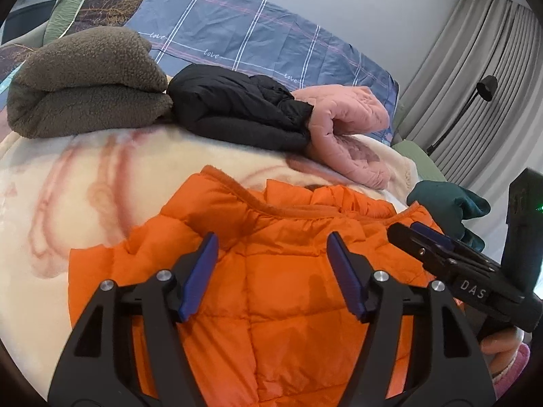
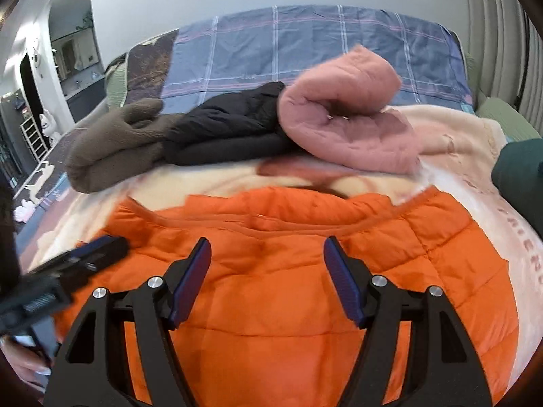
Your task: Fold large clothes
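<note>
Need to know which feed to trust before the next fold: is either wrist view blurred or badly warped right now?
Left wrist view: sharp; orange jacket quilting and the left gripper are crisp, with fisheye bending at the edges. Right wrist view: softer, motion-smeared; the pink garment and brown fleece are blurred, as is the left gripper at frame edge; right gripper stays clear.

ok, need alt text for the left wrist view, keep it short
An open left claw hovers over a puffy orange quilted jacket spread on a cream patterned blanket. Behind lie three folded garments: brown fleece, black padded, pink quilted. The right claw enters at right.
</note>
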The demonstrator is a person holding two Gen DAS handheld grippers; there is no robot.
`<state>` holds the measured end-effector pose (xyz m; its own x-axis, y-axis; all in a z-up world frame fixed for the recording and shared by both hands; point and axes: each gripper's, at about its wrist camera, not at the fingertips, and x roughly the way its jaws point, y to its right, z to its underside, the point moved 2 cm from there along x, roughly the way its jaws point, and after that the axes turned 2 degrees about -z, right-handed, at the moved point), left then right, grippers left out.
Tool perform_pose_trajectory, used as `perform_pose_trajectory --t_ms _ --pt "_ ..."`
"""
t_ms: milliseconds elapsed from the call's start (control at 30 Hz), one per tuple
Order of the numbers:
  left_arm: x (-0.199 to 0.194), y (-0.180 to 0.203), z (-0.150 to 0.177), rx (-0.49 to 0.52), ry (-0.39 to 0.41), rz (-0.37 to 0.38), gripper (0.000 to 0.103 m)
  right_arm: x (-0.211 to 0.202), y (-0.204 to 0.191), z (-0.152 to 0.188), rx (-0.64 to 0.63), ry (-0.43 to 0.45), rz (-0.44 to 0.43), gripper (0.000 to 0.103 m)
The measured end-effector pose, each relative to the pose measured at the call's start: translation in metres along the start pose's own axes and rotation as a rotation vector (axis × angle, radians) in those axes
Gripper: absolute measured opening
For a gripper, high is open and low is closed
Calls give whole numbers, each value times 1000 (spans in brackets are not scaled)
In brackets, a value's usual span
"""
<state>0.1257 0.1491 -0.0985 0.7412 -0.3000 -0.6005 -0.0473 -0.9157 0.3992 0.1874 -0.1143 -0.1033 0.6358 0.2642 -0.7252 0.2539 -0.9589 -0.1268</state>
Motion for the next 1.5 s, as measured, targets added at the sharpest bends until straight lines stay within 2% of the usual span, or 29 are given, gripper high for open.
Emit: perform_pose_trajectory --t_ms 67,100,167,300,433,533,633,667,700,733,800,867,1000,1100,1167,1233,1400,1500 --pt "5 3 2 32 -22 -45 68 33 3 15 5 -91 20 70" --pt "8 4 5 44 -38 -75 68 48 10 24 17 -87 5 72" --pt "13 4 8 52 -60 -82 68 53 17 24 42 -92 -14 72" --pt "15 4 10 71 -62 -106 68 52 10 22 -7 -97 38 72" --pt "8 3 8 76 -47 -96 68 23 16 20 35 -85 7 72" --pt "6 -1 7 62 -43 -82 69 -39 11 29 15 -6 -72 72" --pt "6 -2 7 58 -44 -80 69 -69 10 49 -19 2 -55 72" --pt "6 -1 7 61 -44 -81 69 -67 12 59 -6 -32 -57 72" --pt "7 0 8 66 -43 -84 70 -51 15 78 15 -116 -56 72" --pt "8 2 8 71 -45 -85 70 -39 16 89 20 -129 -54 74" --pt "8 4 10 76 -46 -78 70 -33 11 100 -59 -60 -4 74" --pt "9 5 11 86 -45 -94 70 -36 7 98 -44 -58 4 74" --pt "10 2 11 75 -48 -86 70 -62 9 97 -6 -70 -12 73" --pt "11 1 10 68 -51 -83 70 -94 -1 111 -44 -42 -71 73" --pt "12 1 11 69 -52 -84 71 -89 -7 130 -90 -91 -57 73" --pt "12 2 11 71 -55 -71 71 -79 -3 145 -67 -108 -55 75" --pt "13 4 12 82 -53 -84 71 -86 -3 139 -38 -104 -55 74" --pt "12 2 11 75 -52 -81 71 -103 1 134 -28 -66 -67 74"
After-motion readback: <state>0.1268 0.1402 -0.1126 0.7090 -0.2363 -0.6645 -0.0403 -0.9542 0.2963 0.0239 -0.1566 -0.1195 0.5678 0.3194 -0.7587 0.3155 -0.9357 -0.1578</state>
